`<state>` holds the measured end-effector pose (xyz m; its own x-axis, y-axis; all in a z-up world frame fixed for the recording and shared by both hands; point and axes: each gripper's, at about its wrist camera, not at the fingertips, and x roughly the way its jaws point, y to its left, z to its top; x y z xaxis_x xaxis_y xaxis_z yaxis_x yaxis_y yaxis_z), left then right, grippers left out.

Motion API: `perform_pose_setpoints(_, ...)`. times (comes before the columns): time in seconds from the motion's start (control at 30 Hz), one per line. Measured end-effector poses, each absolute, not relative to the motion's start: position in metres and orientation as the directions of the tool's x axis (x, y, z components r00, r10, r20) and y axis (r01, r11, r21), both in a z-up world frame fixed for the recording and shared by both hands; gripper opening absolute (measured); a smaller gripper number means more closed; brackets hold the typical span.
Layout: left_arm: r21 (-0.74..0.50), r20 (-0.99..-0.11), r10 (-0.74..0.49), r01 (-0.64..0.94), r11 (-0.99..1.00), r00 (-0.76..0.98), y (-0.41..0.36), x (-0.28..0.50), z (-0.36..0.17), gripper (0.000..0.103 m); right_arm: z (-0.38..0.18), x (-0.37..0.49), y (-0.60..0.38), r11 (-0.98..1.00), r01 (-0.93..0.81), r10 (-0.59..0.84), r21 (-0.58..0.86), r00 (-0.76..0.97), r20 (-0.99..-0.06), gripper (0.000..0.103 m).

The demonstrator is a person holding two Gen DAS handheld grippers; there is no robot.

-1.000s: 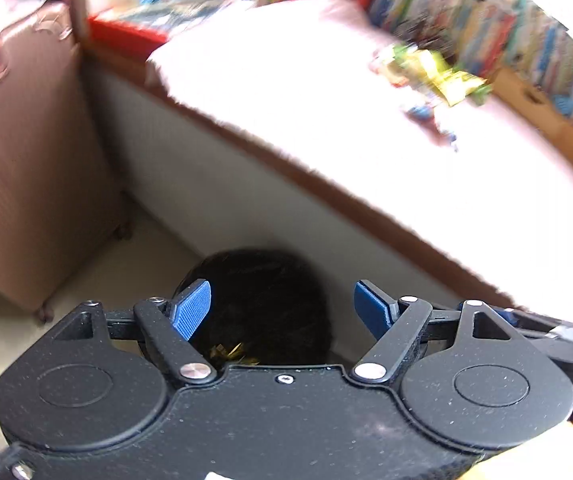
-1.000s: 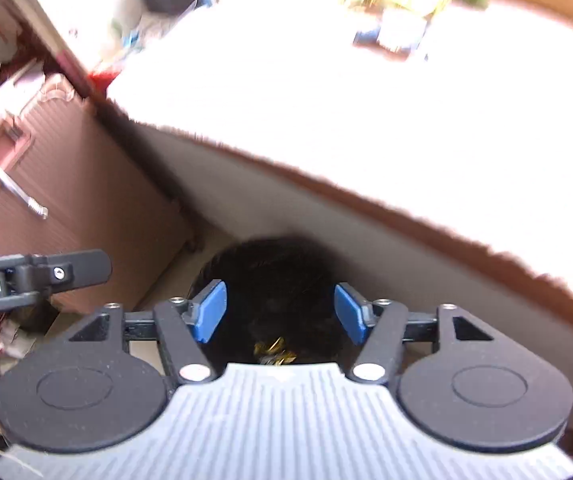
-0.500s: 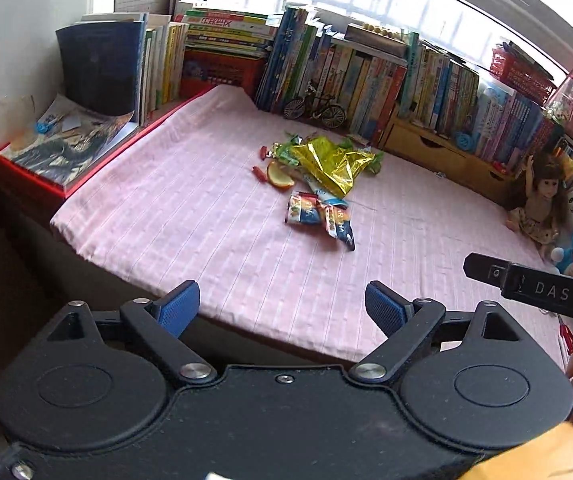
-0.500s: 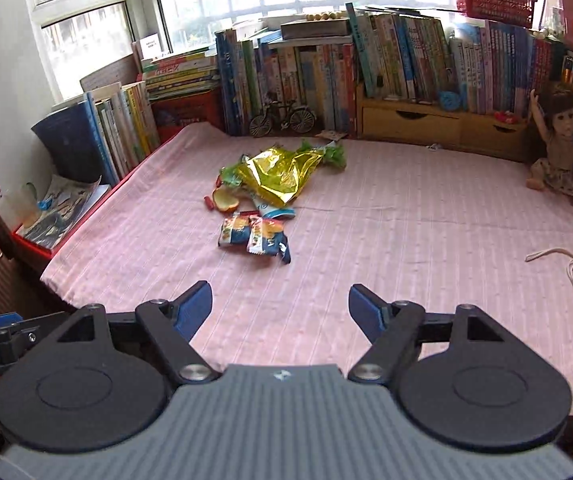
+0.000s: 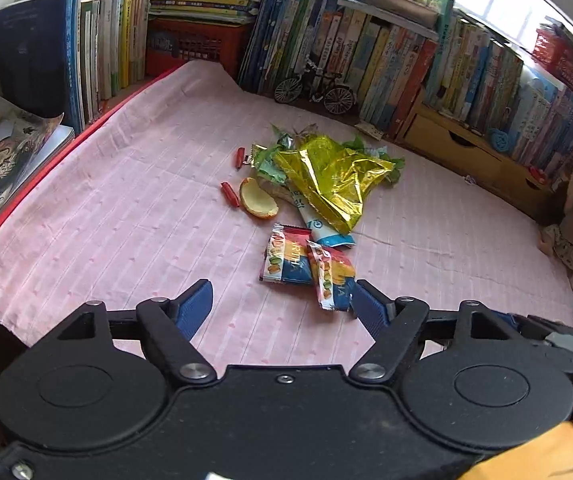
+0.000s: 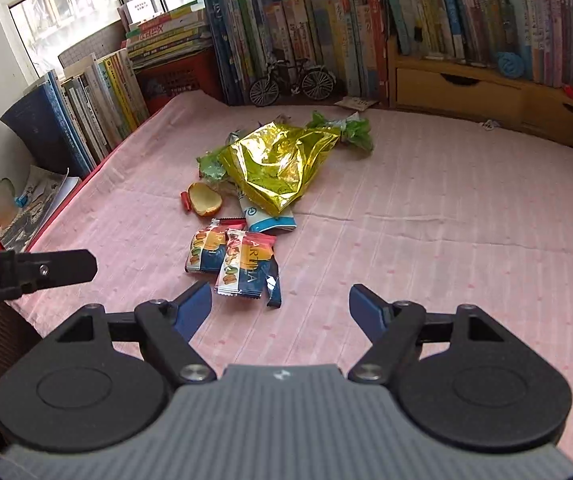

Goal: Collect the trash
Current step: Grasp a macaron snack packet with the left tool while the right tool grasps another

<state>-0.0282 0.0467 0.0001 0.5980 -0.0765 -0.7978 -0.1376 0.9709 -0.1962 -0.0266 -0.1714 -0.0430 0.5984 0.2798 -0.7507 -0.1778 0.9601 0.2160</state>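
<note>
Left wrist view: left gripper (image 5: pixel 282 304) spread but just been narrowing, nothing between its blue pads. Right gripper (image 6: pixel 280 306) gapes wide, empty. Just beyond both, two red-and-blue snack packets (image 6: pixel 230 262) lie near on the pink striped bedsheet (image 6: pixel 446 216), long axes pointing away. Farther off: orange peel (image 5: pixel 257 202), then crumpled gold foil wrapper (image 5: pixel 328 178). Right claw looks better lined up.

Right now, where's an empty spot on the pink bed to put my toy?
The pink cover is bare right of the gold foil bag, toward the wooden drawers. Also bare left of the orange peel. Crowded: the middle, around the snack packets.
</note>
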Motion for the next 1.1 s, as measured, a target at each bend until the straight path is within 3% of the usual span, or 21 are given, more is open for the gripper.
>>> perform_pose_setpoints(0.3, -0.121, -0.865, 0.002, -0.213, 0.97, 0.501, 0.053, 0.063, -0.034, 0.071, -0.111, 0.066, -0.143, 0.923, -0.19, 0.386, 0.335, 0.466, -0.796, 0.083)
perform_pose_setpoints(0.33, -0.113, -0.871, 0.007, -0.213, 0.97, 0.492, 0.052, 0.07, -0.038, 0.072, -0.118, 0.074, -0.14, 0.921, -0.19, 0.391, 0.341, 0.441, -0.808, 0.078)
perform_pose_setpoints(0.37, -0.106, -0.878, 0.009, -0.213, 0.971, 0.479, 0.05, 0.074, -0.042, 0.072, -0.123, 0.08, -0.138, 0.92, -0.186, 0.392, 0.345, 0.417, -0.82, 0.065)
perform_pose_setpoints(0.43, -0.098, -0.888, 0.009, -0.208, 0.973, 0.46, 0.044, 0.084, -0.052, 0.074, -0.128, 0.087, -0.139, 0.923, -0.166, 0.386, 0.348, 0.385, -0.838, 0.03)
perform_pose_setpoints(0.6, -0.075, -0.905, 0.006, -0.174, 0.982, 0.425, 0.022, 0.101, -0.08, 0.081, -0.126, 0.086, -0.164, 0.936, -0.121, 0.351, 0.331, 0.386, -0.853, 0.023)
perform_pose_setpoints(0.8, 0.007, -0.915, 0.061, -0.136, 0.991, 0.399, 0.003, 0.119, -0.11, 0.081, -0.123, 0.084, -0.193, 0.927, -0.092, 0.369, 0.364, 0.398, -0.84, 0.028)
perform_pose_setpoints(0.87, 0.014, -0.919, 0.065, -0.133, 0.991, 0.388, 0.004, 0.123, -0.118, 0.081, -0.121, 0.084, -0.194, 0.923, -0.105, 0.38, 0.371, 0.411, -0.829, 0.048)
perform_pose_setpoints(0.93, 0.022, -0.926, 0.071, -0.136, 0.99, 0.371, 0.007, 0.127, -0.126, 0.079, -0.118, 0.084, -0.196, 0.909, -0.123, 0.41, 0.398, 0.427, -0.806, 0.061)
perform_pose_setpoints(0.97, 0.022, -0.93, 0.071, -0.138, 0.99, 0.361, 0.008, 0.128, -0.129, 0.076, -0.117, 0.085, -0.197, 0.902, -0.132, 0.426, 0.411, 0.431, -0.796, 0.062)
perform_pose_setpoints(1.1, -0.024, -0.94, 0.026, -0.141, 0.99, 0.339, 0.015, 0.129, -0.135, 0.042, -0.117, 0.09, -0.189, 0.892, -0.16, 0.449, 0.423, 0.422, -0.788, 0.068)
